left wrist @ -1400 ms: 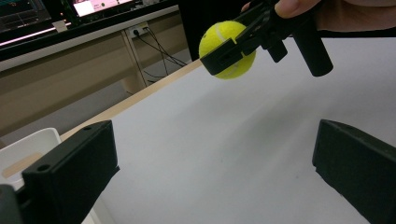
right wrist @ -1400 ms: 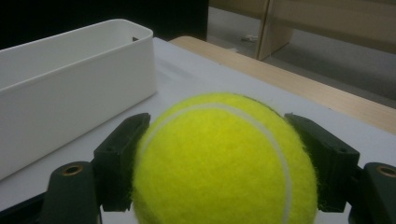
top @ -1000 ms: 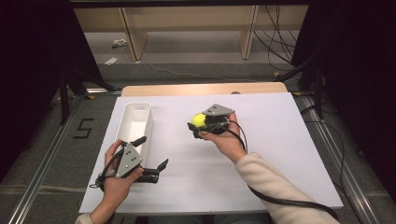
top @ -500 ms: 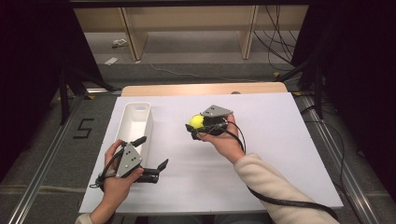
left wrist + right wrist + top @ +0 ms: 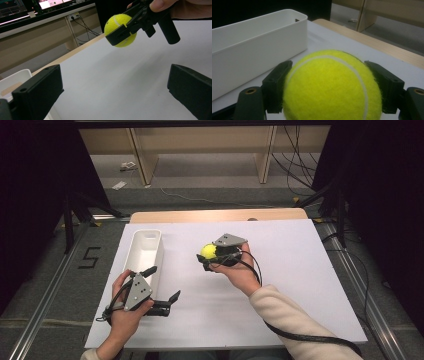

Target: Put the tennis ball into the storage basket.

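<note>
White table (image 5: 300, 285), white bin (image 5: 144, 252), claw (image 5: 207, 256) gripping tennis ball (image 5: 208, 251)

Our right tongs (image 5: 332, 87) clamp a yellow tennis ball (image 5: 332, 86) between both black jaws. We see a white bin (image 5: 257, 47) just beyond on the bench (image 5: 332, 40).

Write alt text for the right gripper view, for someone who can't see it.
A yellow tennis ball sits clamped between the right gripper's two black jaws, close to the camera. Behind it, a long white bin stands on the white table.
</note>
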`<state>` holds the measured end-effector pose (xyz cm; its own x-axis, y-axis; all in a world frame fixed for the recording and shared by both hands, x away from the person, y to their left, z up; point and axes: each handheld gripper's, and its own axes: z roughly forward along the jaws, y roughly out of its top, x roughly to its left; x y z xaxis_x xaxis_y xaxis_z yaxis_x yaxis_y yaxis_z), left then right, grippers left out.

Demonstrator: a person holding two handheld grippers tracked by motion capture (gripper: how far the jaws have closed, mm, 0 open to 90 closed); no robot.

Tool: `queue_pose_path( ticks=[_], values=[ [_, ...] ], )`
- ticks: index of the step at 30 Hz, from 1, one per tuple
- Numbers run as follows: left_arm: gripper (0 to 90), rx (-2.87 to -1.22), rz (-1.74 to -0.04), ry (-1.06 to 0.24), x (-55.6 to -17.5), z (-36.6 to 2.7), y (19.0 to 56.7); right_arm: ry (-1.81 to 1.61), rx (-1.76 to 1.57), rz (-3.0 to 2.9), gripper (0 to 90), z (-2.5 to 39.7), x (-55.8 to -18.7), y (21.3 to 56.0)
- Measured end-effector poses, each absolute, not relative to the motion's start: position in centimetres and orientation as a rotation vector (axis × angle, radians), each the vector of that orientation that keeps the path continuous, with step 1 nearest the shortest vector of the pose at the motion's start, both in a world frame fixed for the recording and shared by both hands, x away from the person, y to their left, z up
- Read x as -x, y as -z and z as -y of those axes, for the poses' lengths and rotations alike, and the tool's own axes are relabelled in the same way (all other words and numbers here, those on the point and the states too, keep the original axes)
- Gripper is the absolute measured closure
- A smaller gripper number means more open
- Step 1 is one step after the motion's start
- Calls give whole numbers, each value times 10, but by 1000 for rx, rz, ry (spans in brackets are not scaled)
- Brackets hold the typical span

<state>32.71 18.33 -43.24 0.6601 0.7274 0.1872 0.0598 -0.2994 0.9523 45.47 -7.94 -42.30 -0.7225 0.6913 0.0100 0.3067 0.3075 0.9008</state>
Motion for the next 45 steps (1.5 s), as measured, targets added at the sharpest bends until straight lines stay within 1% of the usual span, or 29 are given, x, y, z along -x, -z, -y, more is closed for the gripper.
queue_pose_path(
  ticks=[45],
  values=[
    [0,-1773,-622,-754,-326,-183,432,-1423,-882,-2223,264,67,-449,419]
  ],
)
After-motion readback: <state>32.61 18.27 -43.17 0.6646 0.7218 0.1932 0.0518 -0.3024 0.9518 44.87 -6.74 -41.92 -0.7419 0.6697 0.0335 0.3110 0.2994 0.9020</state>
